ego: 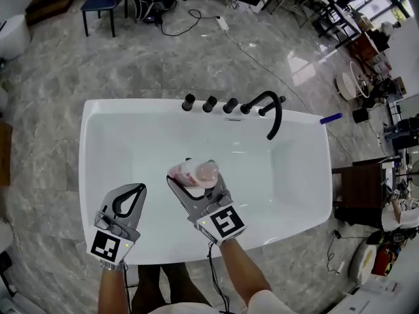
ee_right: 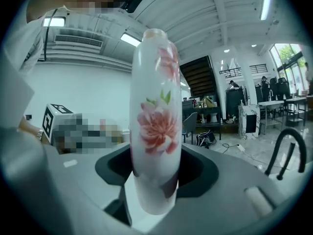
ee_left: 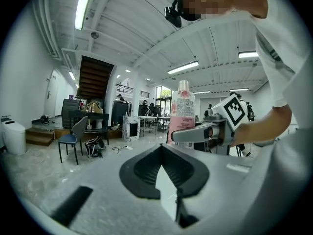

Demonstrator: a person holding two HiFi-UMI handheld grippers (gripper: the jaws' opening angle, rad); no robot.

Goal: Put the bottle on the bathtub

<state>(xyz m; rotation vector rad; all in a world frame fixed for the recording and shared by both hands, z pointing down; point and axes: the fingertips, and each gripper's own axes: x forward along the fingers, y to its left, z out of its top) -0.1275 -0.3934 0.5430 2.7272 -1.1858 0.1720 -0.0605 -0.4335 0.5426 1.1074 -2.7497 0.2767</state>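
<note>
My right gripper (ego: 196, 183) is clamped on the bottle (ego: 195, 171), holding it upright above the inside of the tub (ego: 87, 175), close to the near rim. My left gripper (ego: 135, 190) hangs just beside it, jaws pressed together on nothing.

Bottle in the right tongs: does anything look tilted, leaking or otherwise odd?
Nothing stands out. The tall white bottle with a pink flower print stands upright in the right tongs, above the white bathtub, with no spill visible. The left tongs are shut and empty.
</note>
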